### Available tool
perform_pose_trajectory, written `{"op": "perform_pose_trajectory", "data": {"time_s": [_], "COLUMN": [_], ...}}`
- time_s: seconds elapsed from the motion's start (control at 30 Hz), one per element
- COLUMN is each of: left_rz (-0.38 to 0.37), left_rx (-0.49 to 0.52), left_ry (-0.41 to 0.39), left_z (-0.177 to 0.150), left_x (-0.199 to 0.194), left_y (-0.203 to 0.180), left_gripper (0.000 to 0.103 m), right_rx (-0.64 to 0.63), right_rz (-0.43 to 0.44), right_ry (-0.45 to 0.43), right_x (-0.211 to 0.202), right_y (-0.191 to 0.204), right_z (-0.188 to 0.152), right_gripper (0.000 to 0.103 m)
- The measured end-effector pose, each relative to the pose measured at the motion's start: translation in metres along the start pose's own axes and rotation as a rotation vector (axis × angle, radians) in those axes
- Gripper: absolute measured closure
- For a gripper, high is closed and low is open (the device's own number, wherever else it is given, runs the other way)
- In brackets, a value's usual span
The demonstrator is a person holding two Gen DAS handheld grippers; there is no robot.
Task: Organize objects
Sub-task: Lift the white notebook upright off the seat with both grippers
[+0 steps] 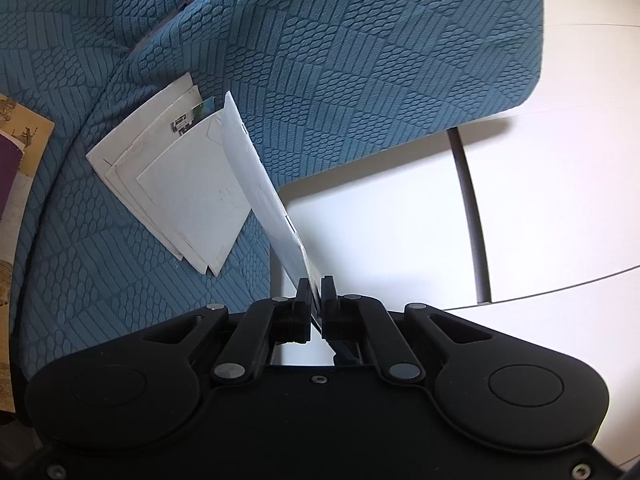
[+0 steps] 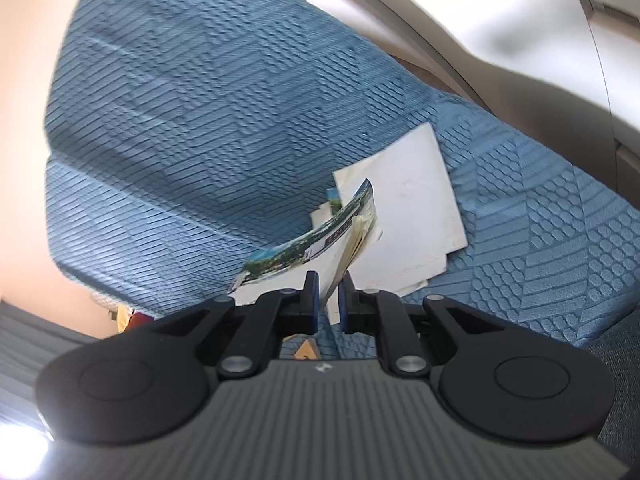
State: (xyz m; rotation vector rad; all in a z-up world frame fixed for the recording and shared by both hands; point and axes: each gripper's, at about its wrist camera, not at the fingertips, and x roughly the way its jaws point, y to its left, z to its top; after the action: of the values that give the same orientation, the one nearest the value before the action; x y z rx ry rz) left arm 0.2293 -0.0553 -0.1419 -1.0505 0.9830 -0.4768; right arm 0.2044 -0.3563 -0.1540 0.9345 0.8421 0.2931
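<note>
My left gripper point(image 1: 317, 284) is shut on the near end of a white card point(image 1: 260, 176), held on edge above the seat. Its far end reaches a stack of white cards point(image 1: 180, 192) lying on the blue textured sofa seat point(image 1: 360, 80). My right gripper point(image 2: 329, 280) is shut on a booklet with a green landscape cover point(image 2: 312, 244), its pages fanned. It hangs just in front of the same white card stack point(image 2: 408, 216) on the blue sofa point(image 2: 180, 120).
A yellowish and purple book or paper point(image 1: 16, 148) lies at the left edge of the seat. A dark metal leg point(image 1: 472, 216) stands on the white floor point(image 1: 400, 220) to the right. Small yellow and red items point(image 2: 128, 318) show low on the left.
</note>
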Motion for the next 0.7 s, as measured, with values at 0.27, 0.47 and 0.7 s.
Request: {"op": "perform_pose_trajectory", "data": {"time_s": [0.27, 0.47, 0.7], "left_rz": [-0.009, -0.009, 0.011], "left_rx": [0.003, -0.009, 0.009], "left_ry": [-0.033, -0.057, -0.089], "left_z": [-0.009, -0.013, -0.009], "left_x": [-0.047, -0.082, -0.121], "left_y": [0.0, 0.005, 0.004], "left_gripper": [0.1, 0.099, 0.099], "right_rx": [-0.102, -0.16, -0.213], "right_rz": [0.022, 0.036, 0.051], "right_ry": [-0.013, -0.002, 0.019], "right_x": [-0.017, -0.021, -0.02], "right_y": [0.036, 0.06, 0.087], "right_z": [-0.017, -0.035, -0.055], "right_gripper": [0.091, 0.091, 0.091]}}
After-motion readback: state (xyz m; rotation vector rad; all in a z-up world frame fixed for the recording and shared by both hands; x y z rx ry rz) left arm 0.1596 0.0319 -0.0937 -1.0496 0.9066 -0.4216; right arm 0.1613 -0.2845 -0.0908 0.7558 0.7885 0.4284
